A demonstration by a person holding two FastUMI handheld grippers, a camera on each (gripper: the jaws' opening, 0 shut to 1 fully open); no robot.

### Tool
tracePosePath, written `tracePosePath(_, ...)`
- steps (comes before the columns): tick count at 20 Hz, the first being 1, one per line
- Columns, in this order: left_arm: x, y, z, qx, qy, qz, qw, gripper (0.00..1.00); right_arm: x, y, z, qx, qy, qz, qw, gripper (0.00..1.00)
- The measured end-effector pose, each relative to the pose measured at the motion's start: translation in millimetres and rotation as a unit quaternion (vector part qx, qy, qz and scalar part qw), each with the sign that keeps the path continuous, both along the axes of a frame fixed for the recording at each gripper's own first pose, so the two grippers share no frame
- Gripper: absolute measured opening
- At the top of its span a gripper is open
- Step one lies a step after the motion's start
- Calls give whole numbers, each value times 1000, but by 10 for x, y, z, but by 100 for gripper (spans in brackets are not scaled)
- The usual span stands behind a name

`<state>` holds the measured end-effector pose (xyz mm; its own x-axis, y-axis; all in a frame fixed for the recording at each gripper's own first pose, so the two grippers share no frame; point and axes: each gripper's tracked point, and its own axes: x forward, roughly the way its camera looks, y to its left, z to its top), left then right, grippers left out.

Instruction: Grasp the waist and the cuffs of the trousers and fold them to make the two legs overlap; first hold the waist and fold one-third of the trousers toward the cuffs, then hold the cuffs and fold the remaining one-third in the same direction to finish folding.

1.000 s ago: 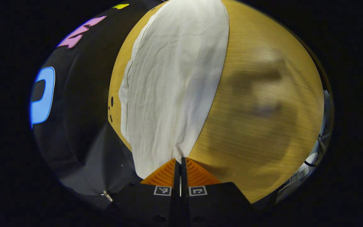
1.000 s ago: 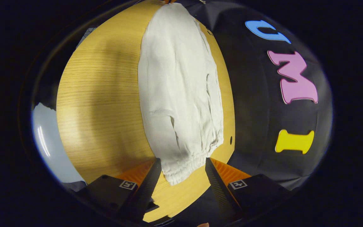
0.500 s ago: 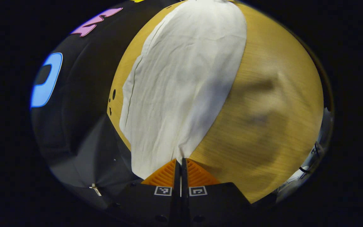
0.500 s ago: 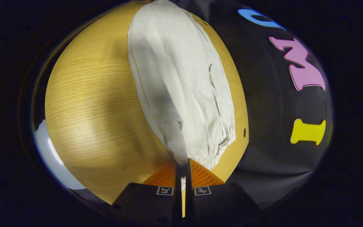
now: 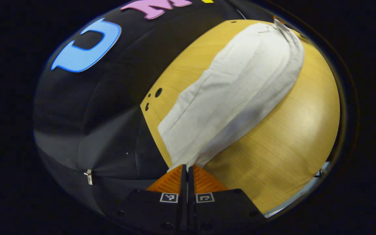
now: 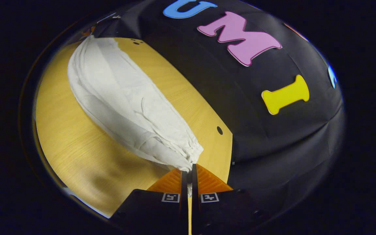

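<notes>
White trousers (image 5: 233, 94) lie stretched along the wooden table (image 5: 289, 137). In the left gripper view they run from my left gripper (image 5: 187, 168) up to the far right. That gripper is shut on the plain cuff end, which rises off the table to its fingers. In the right gripper view the trousers (image 6: 126, 101) run away to the upper left. My right gripper (image 6: 189, 168) is shut on the gathered elastic waist (image 6: 191, 153). The near long edge of the cloth is lifted and doubled over the rest.
The table (image 6: 77, 153) ends close behind the trousers at the black cloth wall. Small round holes (image 5: 158, 92) mark the tabletop near that edge, with one hole (image 6: 219, 130) beside the waist. Bare wood lies on the side away from the wall.
The right gripper went from open around the waist to shut on it. Both grippers then swung toward the cloth wall, carrying the near edge over, so the trousers look narrower.
</notes>
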<state>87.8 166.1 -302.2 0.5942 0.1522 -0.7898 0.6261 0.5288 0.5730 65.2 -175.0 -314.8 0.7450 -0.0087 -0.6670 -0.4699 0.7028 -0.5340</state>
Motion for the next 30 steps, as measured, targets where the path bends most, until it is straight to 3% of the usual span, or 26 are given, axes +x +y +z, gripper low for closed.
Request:
tracePosePath(7,624,-39,-37,-11,-3,48,999,5,613,70,156,46,-31,-57,997,8)
tracePosePath(16,1094,-4,-633,25,47,74,996,5,1241,66,-613,40,19,-67,997,8)
tracePosePath(21,1284,-16,-867,62,58,60,995,5,1388,76,-985,29,53,-54,997,10)
tracePosePath(23,1260,0,-990,64,70,66,993,6,1380,88,-1110,29,66,-53,996,12)
tracePosePath(24,1277,7,-965,70,59,68,993,6,1340,123,-1206,36,77,-59,995,27)
tracePosePath(25,1327,1,-965,71,42,69,994,10,1332,142,-1205,35,76,-61,995,40)
tracePosePath(27,1380,80,-887,84,19,72,994,24,1349,129,-1172,23,68,-54,996,44)
tracePosePath(29,1452,145,-772,96,-4,67,993,55,1404,39,-1067,-13,47,-44,998,54)
tracePosePath(30,1475,182,-726,100,-13,65,993,70,1395,-63,-1010,-35,40,-43,998,73)
